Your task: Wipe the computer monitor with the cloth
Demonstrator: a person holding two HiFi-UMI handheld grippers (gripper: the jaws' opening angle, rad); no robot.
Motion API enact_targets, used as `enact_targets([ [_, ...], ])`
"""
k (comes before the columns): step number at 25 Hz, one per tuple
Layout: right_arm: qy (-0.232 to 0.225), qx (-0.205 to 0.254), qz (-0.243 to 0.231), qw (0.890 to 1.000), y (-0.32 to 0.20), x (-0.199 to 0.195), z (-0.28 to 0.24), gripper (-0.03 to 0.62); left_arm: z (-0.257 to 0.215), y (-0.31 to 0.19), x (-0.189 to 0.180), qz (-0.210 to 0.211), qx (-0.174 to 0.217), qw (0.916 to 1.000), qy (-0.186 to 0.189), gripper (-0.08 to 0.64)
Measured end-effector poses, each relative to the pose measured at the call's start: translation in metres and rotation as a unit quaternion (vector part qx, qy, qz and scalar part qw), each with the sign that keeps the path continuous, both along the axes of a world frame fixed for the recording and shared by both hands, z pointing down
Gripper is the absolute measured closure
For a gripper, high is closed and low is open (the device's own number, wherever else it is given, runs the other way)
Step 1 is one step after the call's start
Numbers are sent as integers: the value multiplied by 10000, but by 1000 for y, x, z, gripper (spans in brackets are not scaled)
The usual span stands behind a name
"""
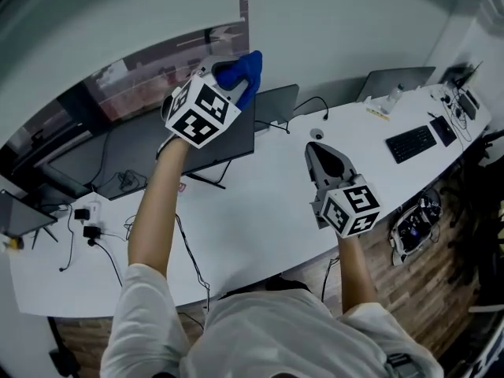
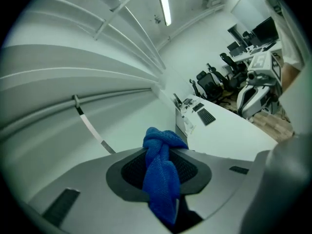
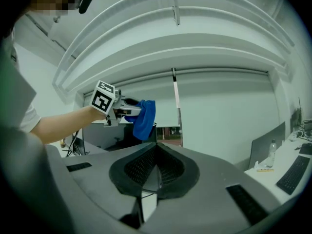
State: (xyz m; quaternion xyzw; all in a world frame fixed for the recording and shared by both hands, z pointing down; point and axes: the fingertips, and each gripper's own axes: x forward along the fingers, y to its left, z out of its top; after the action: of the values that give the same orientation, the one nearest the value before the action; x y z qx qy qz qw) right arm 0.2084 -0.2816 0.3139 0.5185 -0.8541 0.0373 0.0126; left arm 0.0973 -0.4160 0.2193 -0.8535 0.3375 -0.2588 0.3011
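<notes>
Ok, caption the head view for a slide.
Left gripper holds bunched blue cloth near top of dark monitor; shut, empty right gripper hovers over white desk.

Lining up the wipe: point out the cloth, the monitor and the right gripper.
blue cloth [image 2: 161, 179], left gripper view, fold between the jaws
computer monitor [image 1: 232, 144], head view, dark screen
right gripper [image 1: 316, 152], head view, its tips

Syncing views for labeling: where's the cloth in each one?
Head view: cloth top centre, in left gripper, by the monitor.
Left gripper view: cloth bottom centre, clamped.
Right gripper view: cloth left of centre.
Shared landmark: keyboard, right of centre in all three.
</notes>
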Motion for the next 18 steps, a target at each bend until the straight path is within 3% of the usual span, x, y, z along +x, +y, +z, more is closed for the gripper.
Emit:
enact_targets([
  [4, -371, 185, -351, 9985, -2, 7, -12, 581, 25, -19, 19, -184, -249, 9971, -689, 437],
  [6, -203, 129, -441, 9987, -5, 5, -13, 581, 34, -25, 18, -318, -348, 9952, -859, 437],
  [9, 265, 27, -477, 9985, -12, -3, -7, 579, 40, -29, 9, -500, -461, 9942, -837, 440],
  [14, 96, -83, -871, 9961, -14, -38, -3, 578, 39, -25, -29, -751, -566, 9924, -791, 440],
  [18, 286, 88, -1155, 9929, -15, -77, -5, 580, 39, -16, -84, -1070, -664, 9901, -628, 440],
])
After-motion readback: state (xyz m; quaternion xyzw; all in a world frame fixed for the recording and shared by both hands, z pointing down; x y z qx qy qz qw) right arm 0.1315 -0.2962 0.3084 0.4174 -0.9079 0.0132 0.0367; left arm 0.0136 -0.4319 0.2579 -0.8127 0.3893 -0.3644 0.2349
